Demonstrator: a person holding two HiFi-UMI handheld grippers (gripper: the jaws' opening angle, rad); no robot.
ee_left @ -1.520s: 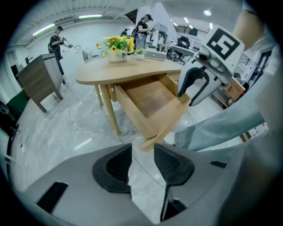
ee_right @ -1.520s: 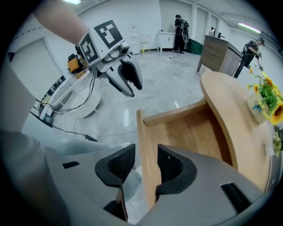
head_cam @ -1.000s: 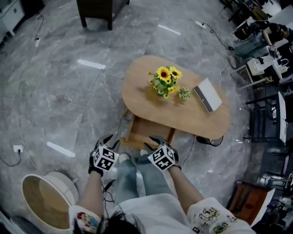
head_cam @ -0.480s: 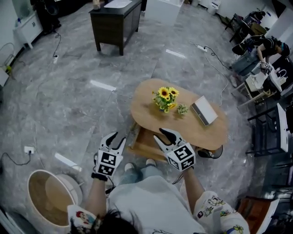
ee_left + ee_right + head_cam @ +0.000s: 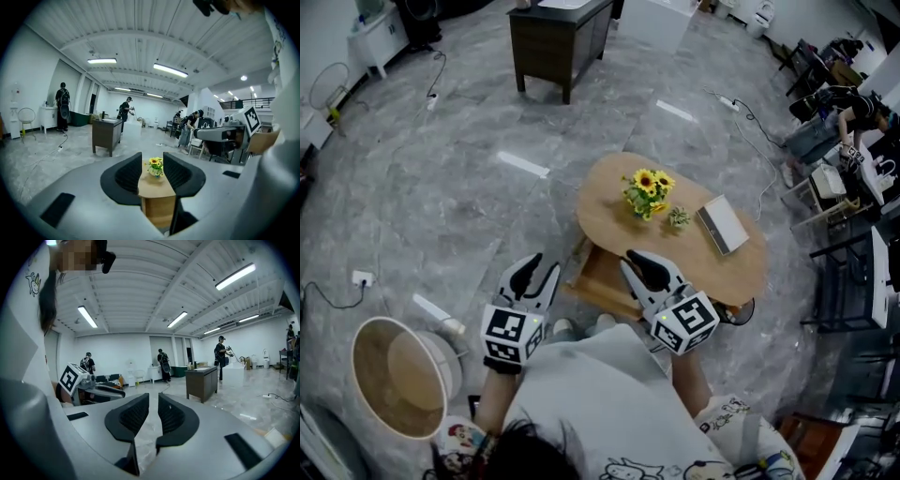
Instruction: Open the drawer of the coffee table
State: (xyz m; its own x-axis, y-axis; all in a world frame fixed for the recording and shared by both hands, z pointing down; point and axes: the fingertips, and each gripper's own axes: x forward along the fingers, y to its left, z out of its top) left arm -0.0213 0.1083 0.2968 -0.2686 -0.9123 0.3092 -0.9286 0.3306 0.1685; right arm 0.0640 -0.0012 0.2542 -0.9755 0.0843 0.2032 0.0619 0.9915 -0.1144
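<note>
The left gripper [image 5: 540, 268] was half open, holding nothing. The right gripper [image 5: 640, 262] had just been closing on nothing, a small gap left. At twelve o'clock, the coffee table [image 5: 614, 214] drawer [image 5: 598, 281] maybe stood open.

The person is wearing a white shirt [image 5: 591, 394] — cartoon prints on the sleeves [image 5: 727, 417]. The left gripper [image 5: 544, 264] and right gripper [image 5: 639, 258] are bearing black-and-white marker cubes [image 5: 508, 333].

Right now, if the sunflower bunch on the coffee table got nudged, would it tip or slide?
Probably tips rather than slides: the sunflower bunch looks top-heavy, blooms spreading wider than its base. Likely light, being small beside the coffee table. Its container is too small to make out.
</note>
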